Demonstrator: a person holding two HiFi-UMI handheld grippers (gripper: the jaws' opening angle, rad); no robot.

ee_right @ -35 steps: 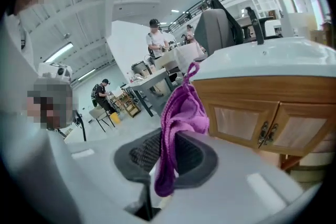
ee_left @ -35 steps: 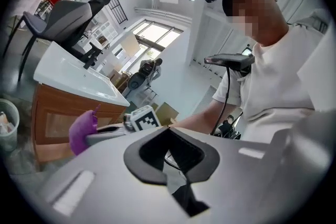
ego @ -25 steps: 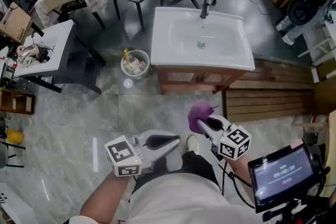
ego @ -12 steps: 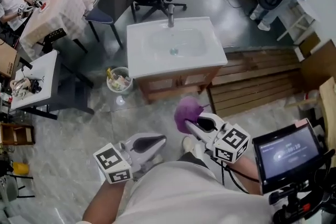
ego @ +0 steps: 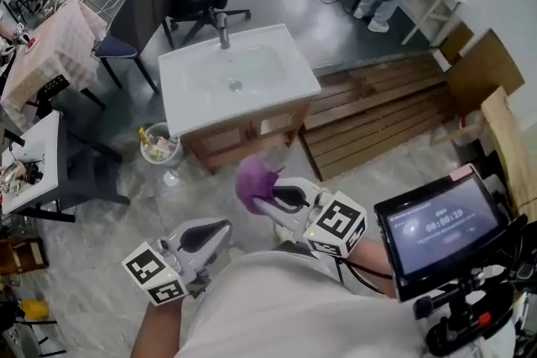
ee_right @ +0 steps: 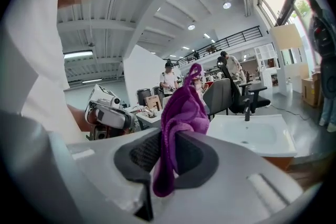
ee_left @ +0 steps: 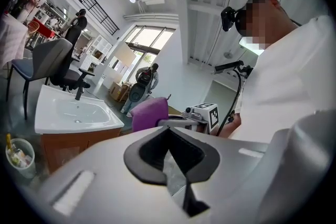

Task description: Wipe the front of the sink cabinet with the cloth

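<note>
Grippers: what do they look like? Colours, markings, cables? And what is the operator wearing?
The left gripper and right gripper match: smooth white shells with black textured pads around a teardrop-shaped opening. Each carries a white cube with black square markers. A black cable trails from the right one. The person wears a white top.

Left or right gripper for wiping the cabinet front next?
Right. The right gripper is shut on the purple cloth and is the one nearer the sink cabinet front. The left gripper holds nothing, jaws together, farther back.
</note>
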